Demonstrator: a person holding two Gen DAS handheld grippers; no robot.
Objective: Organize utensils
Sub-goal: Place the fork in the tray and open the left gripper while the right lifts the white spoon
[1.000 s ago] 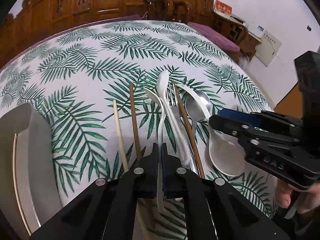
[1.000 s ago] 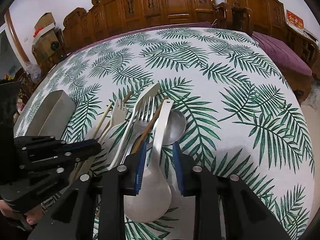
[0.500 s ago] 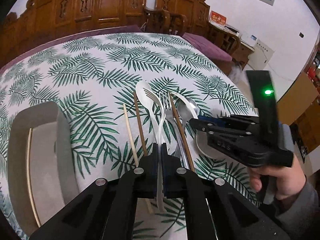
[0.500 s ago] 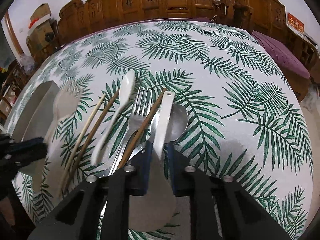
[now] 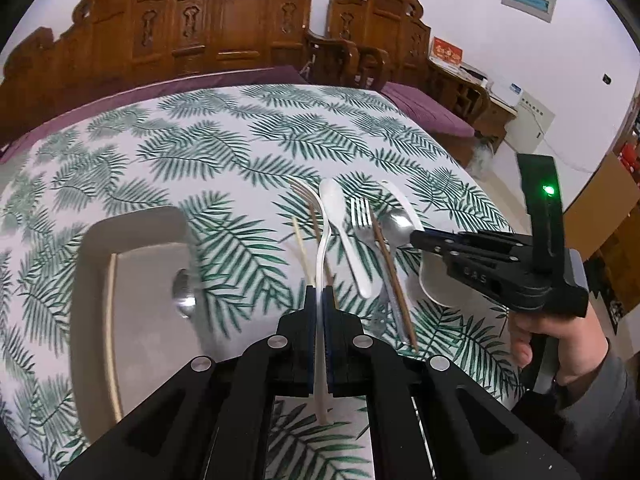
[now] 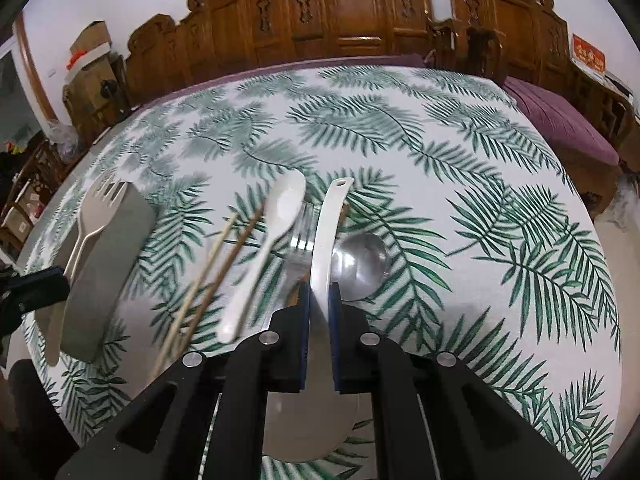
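My left gripper (image 5: 319,296) is shut on the handle of a white plastic fork (image 5: 320,232) and holds it above the table, next to the grey tray (image 5: 92,280). The fork also shows in the right wrist view (image 6: 94,216), over the tray (image 6: 104,264). My right gripper (image 6: 319,292) is shut on the handle of a large white ladle (image 6: 326,236); its bowl (image 6: 310,432) lies under the fingers. On the cloth lie a white spoon (image 6: 276,224), a metal fork (image 5: 360,216), a metal spoon (image 6: 362,260) and chopsticks (image 6: 208,272).
The tray holds a chopstick (image 5: 110,320) and a metal spoon (image 5: 182,292). Carved wooden chairs (image 5: 224,28) stand behind the round table with the leaf-print cloth (image 6: 460,160). The right hand-held gripper body (image 5: 504,272) is at the right in the left wrist view.
My left gripper has lifted the white fork and carried it left toward the tray. My right gripper has closed on the ladle handle.
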